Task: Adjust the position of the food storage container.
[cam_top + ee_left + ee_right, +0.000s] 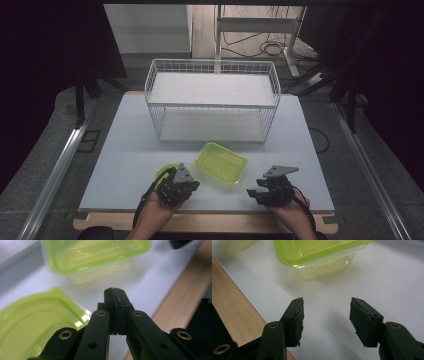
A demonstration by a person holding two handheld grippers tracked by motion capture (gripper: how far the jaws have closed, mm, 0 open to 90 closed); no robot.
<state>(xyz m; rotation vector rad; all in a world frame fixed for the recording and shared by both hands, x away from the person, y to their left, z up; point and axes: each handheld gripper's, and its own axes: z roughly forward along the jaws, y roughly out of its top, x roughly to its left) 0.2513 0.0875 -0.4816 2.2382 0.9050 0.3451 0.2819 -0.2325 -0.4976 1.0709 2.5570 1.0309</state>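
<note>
Green-lidded container [222, 162] sat just in front of wire basket [212, 100]; probably light, thin slick plastic, best gripped across the lid rim. Left gripper [114, 295] was fully closed, empty; right gripper [326, 320] half-open, empty, near container.

The left gripper [176, 186] hides most of the green lid [165, 171], and the green box [95, 255] looks blurry up close
</note>
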